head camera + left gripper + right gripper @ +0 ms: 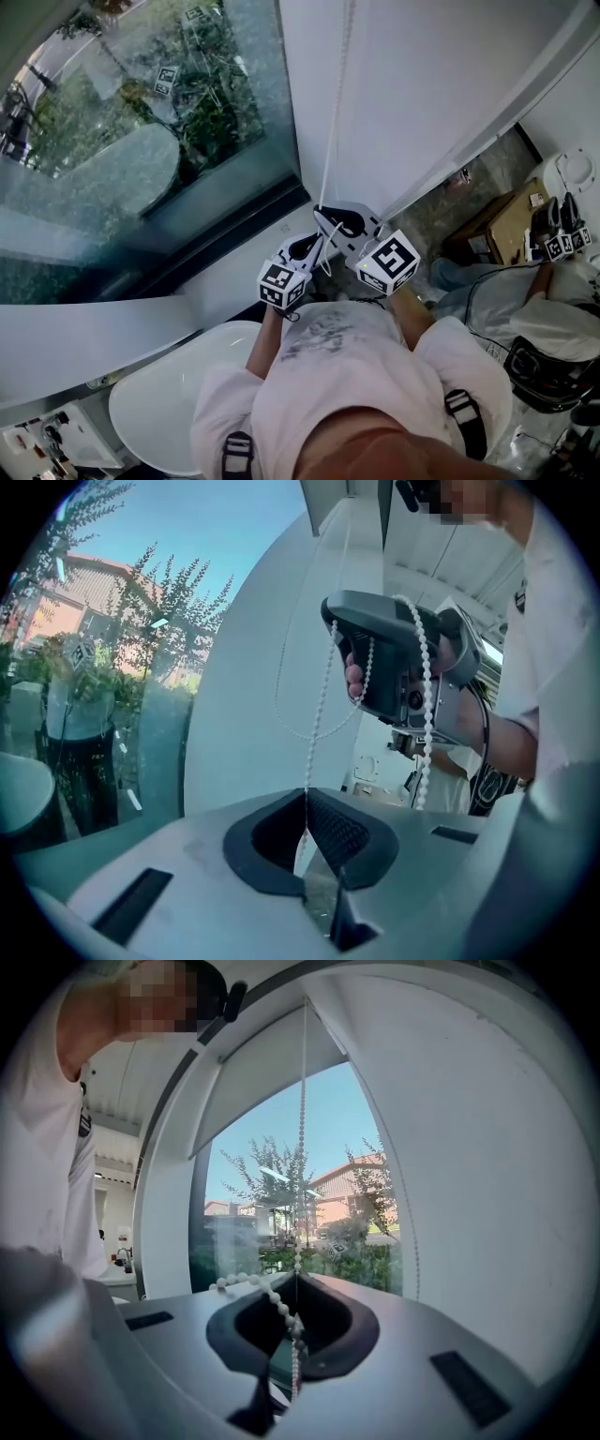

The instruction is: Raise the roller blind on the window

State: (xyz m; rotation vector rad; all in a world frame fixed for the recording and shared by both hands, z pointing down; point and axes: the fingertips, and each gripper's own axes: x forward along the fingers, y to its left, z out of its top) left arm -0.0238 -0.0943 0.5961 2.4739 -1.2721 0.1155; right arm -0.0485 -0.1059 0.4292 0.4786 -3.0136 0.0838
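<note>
A white bead chain [336, 112] hangs down the white wall beside the window [141, 122]. Both grippers meet on it at sill height. My left gripper [307, 246] is shut on the bead chain [319, 714], which rises straight out of its closed jaws [305, 797]. My right gripper [342, 223] sits just above and to the right, also shut on the bead chain [301, 1147], with a slack loop lying across its body [394, 658]. The roller blind [267, 1068] covers only the top of the pane; trees and houses show below it.
A white tub [178, 394] lies below left of me, under the white window sill [234, 272]. A cardboard box [511, 220] and another person [553, 323] on the floor are at the right. Reflections of a person show in the glass [80, 714].
</note>
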